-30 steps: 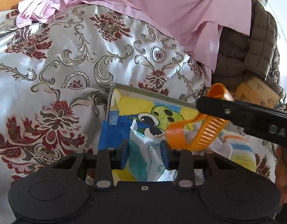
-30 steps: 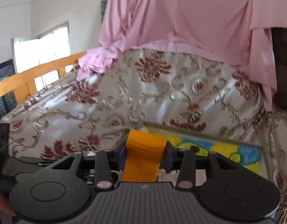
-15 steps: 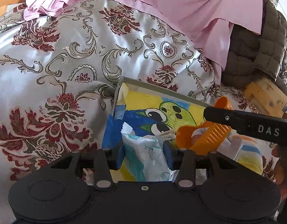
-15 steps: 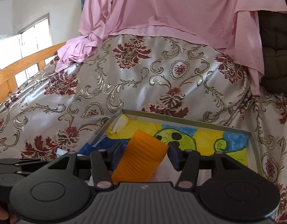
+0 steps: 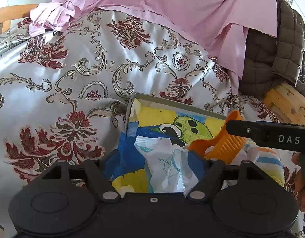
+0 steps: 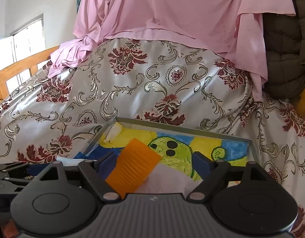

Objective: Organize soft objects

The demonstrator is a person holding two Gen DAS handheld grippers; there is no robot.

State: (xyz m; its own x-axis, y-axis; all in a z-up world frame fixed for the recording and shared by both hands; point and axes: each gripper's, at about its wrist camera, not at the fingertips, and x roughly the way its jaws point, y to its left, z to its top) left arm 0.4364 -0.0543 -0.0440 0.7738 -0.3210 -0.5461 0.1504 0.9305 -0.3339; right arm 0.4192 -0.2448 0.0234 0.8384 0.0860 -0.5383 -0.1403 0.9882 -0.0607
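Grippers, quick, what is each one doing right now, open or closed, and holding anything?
Left gripper: open, jaws spread around the white printed pouch, not clamped on it.
Right gripper: open, the orange ribbed strap lying loose between its jaws.

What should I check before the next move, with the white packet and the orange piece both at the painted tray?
1. Left gripper open: ok, jaws apart around the white printed packet.
2. Right gripper open: ok, a gap shows beside the tilted orange ribbed piece.
3. Packet over the painted tray: ok.
4. Orange piece resting on the tray floor: cannot tell, its underside is hidden.
5. Free space between the two grippers for pulling back: cannot tell, they are close together.
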